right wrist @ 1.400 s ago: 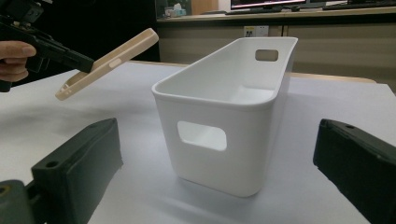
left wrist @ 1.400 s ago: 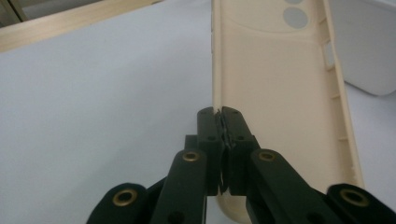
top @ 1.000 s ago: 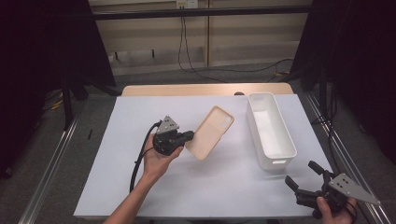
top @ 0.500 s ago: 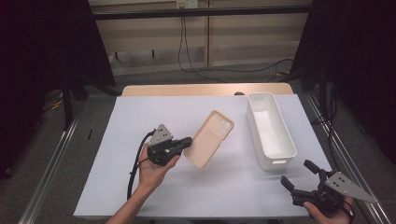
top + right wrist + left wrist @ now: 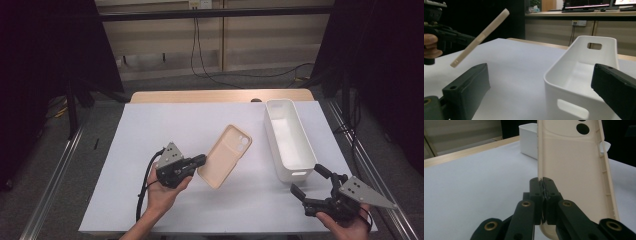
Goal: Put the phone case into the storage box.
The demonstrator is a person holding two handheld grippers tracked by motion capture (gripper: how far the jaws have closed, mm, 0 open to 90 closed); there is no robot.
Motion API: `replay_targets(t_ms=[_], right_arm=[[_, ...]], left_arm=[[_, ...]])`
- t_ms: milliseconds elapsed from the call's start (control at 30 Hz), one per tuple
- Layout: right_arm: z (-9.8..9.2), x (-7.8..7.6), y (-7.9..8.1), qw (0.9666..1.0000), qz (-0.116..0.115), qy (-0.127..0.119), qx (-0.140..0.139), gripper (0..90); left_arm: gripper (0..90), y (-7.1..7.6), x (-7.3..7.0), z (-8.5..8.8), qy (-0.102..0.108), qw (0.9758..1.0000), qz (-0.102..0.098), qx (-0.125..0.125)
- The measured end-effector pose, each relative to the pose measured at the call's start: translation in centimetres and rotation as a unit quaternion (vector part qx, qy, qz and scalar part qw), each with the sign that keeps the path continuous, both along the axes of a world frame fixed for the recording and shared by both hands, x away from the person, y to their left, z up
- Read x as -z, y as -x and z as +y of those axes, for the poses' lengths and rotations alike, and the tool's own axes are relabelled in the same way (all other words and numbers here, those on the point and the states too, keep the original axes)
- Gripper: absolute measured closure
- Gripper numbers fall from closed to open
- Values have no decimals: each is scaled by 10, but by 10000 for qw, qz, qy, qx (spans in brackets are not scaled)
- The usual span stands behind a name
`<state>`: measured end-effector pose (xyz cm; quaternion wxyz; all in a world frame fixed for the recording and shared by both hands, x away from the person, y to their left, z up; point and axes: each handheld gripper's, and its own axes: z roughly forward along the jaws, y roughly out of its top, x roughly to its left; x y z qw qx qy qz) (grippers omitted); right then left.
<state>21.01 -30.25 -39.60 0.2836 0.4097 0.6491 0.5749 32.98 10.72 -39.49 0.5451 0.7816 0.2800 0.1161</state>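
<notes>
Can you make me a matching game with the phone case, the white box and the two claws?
Things:
1. phone case
2. white box
3. left claw
4. right claw

States:
A. open, with nothing between its jaws
B. empty, standing on the white table cover
C. tan, lifted off the table and tilted
D. shut on the case's edge

Pairs: 1-C, 2-B, 3-D, 4-A

Off to the right

We see a white bin (image 5: 290,137) along the table's (image 5: 150,130) right edge, lengthwise, on the white cover.
</notes>
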Motion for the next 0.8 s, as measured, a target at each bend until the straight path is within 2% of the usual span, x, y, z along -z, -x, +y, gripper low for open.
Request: replay_targets(t_ms=[167,400,600,800], right_arm=[[15,-5,-8,9996,-70,-99,-256,45],[42,-8,-25,9980,63,-99,-625,75],[58,-15,-38,9971,155,-107,-734,101],[72,-23,-50,9966,197,-77,-791,190]], left_arm=[[877,5,3,-3,-68,9999,-84,27],[877,8,2,-9,-46,9998,-166,75],[877,10,0,-17,-37,9997,-211,124],[877,12,-1,-24,-40,9996,-244,166]])
